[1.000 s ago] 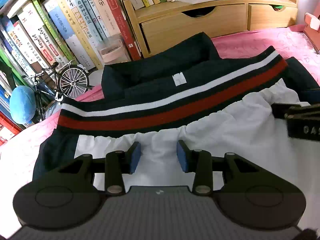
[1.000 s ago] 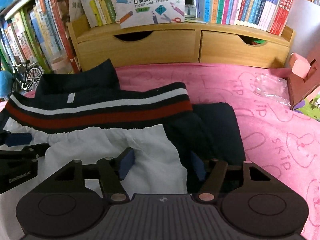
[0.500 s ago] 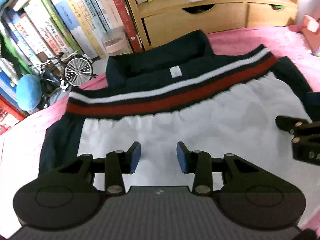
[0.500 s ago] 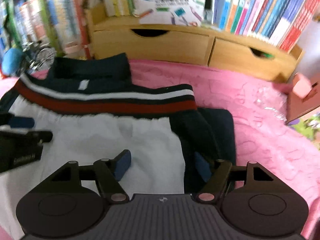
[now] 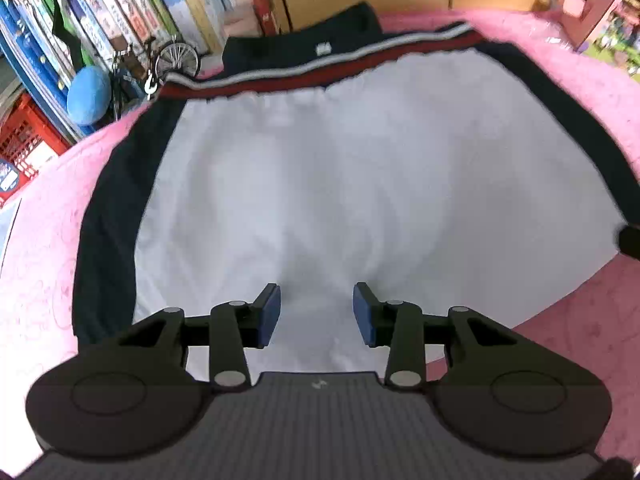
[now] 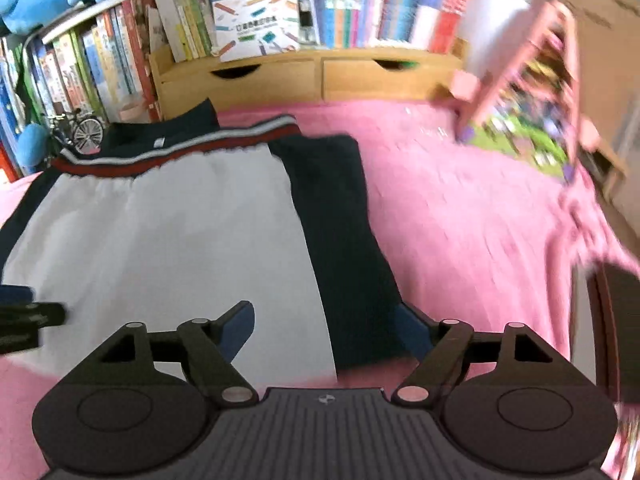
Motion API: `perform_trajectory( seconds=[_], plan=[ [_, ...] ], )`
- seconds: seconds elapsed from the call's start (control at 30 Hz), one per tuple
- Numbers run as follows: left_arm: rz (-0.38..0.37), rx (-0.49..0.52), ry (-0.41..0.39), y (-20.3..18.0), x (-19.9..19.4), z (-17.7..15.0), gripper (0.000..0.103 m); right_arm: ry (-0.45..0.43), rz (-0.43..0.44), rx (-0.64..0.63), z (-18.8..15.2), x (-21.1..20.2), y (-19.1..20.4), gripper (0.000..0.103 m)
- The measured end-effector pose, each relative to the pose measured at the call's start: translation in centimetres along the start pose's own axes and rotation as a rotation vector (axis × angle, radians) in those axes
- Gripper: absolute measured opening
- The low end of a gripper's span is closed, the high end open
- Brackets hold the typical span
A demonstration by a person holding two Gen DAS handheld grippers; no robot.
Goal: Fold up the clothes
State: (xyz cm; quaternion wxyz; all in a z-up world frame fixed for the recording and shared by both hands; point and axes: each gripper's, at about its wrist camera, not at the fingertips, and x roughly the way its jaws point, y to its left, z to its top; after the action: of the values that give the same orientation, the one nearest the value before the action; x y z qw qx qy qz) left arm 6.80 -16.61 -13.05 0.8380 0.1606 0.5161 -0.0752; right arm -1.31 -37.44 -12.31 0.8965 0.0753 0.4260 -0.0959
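A garment (image 5: 360,168) lies spread flat on the pink cloth: a broad white panel, dark navy sides, and a red, white and navy striped band (image 5: 320,68) at its far edge. My left gripper (image 5: 316,314) hovers above the near edge of the white panel, open, with nothing between its blue pads. In the right wrist view the same garment (image 6: 172,220) fills the left half, its navy side (image 6: 340,232) running down the middle. My right gripper (image 6: 324,330) hangs over the near right corner, its jaws opening, with no cloth pinched between them.
Wooden drawers (image 6: 304,76) and rows of books (image 5: 120,20) line the far edge. A toy bicycle (image 5: 168,60) and a blue plush (image 5: 88,96) stand at far left, a pink dollhouse (image 6: 532,92) at far right. Bare pink cloth (image 6: 472,216) stretches to the right of the garment.
Both grippers have drawn back toward the near edge, so the whole white panel now shows. The right gripper's jaws have widened. The garment lies as before.
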Motion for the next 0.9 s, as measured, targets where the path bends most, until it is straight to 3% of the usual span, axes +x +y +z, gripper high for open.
perform_trajectory(
  seconds=[0.23,0.33,0.47,0.67,0.8,0.9],
  plan=[
    [0.014,-0.001,0.016,-0.3,0.8,-0.4,0.04,0.049,0.02,0.241,-2.1,0.9,-3.3,0.078],
    [0.002,-0.03,0.019,0.2,0.9,-0.5,0.047,0.028,0.073,0.296,-1.7,1.6,-3.8,0.078],
    [0.006,-0.03,0.012,0.2,0.9,-0.7,0.048,0.009,0.154,0.415,-1.1,3.2,-4.8,0.079],
    [0.015,-0.025,0.006,-0.1,0.9,-0.8,0.048,-0.027,0.253,0.449,0.6,2.5,-4.7,0.079],
    [0.011,-0.042,0.012,0.1,0.9,-0.7,0.048,0.016,0.245,0.452,0.1,2.9,-4.7,0.078],
    [0.008,-0.046,0.012,0.1,1.0,-0.7,0.048,0.035,0.29,0.411,-0.1,2.5,-3.8,0.078]
  ],
)
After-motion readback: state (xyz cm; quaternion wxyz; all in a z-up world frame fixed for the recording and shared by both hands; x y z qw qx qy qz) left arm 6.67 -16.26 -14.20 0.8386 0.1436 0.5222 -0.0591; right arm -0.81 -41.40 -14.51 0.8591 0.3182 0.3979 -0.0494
